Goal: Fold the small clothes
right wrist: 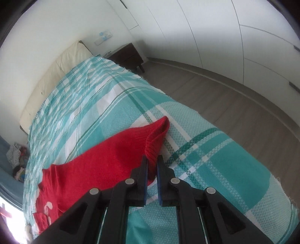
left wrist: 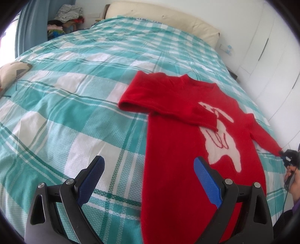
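**Red sweater spread on the checked bed, one cuff pinched**

Red knitted sweater (left wrist: 174, 150) with a white animal figure on its chest lies flat on the teal-and-white checked bedspread (left wrist: 75, 97), collar toward the cream padded headboard (left wrist: 161, 16) and hem toward the near edge of the bedspread. One sleeve is folded across the chest, its cuff resting against the white figure. The other sleeve (right wrist: 105, 157) stretches out sideways from the body toward the edge of the bedspread that faces the grey wooden floor (right wrist: 234, 105).

The right gripper (right wrist: 152, 163) is clenched on the ribbed cuff (right wrist: 155, 142) of that outstretched sleeve: the knit sits squeezed between its two blue-padded black fingers, and the cuff's free end stands up beyond the fingertips, lifted off the bedspread. In the left wrist view the same gripper shows small at the sleeve's tip, with a hand (left wrist: 292, 178) behind it.

The left gripper (left wrist: 148, 169) is released, its blue pads spread wide and nothing between them. It hangs above the bedspread at the sweater's lower half, one finger over bare checked cloth beside the sweater, the other over the red knit.

A dark wooden bedside table (right wrist: 127, 55) stands beside the headboard, and a heap of clothes (left wrist: 65, 16) sits at the far corner past the bedspread.
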Available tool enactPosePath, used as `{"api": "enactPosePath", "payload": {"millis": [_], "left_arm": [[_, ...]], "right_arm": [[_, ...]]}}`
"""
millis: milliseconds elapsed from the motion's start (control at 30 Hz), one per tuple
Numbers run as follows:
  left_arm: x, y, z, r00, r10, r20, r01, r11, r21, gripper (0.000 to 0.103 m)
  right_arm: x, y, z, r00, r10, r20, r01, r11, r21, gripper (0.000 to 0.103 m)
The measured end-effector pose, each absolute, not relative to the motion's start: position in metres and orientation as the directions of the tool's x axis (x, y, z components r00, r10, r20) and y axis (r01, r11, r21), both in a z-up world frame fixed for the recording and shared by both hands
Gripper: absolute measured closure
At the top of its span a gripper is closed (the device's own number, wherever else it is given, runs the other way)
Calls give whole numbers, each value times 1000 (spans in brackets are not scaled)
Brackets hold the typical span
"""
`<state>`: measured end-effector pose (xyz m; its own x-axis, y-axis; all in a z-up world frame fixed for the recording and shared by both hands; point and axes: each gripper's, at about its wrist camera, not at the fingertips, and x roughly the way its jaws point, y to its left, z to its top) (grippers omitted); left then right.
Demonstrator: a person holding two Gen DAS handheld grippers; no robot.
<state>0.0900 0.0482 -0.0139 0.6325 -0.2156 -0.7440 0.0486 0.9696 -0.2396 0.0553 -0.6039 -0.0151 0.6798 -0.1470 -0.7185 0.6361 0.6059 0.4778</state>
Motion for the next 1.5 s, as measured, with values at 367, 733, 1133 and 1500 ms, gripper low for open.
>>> {"api": "enactPosePath", "payload": {"millis": [367, 733, 1133, 1500], "left_arm": [[89, 41, -17, 624, -210, -753, 63, 973, -220, 6], [89, 40, -17, 620, -206, -758, 69, 976, -208, 6], [87, 31, -18, 618, -164, -769, 83, 986, -144, 6], [89, 4, 45, 742, -142, -656, 167, 986, -24, 6]], "right_arm": [[52, -625, -35, 785, -56, -617, 563, 483, 671, 76], [46, -621, -14, 552, -325, -768, 764, 567, 309, 100], [26, -624, -6, 470, -388, -792, 812, 542, 217, 69], [-9, -567, 82, 626, -525, -576, 755, 591, 282, 44]]}}
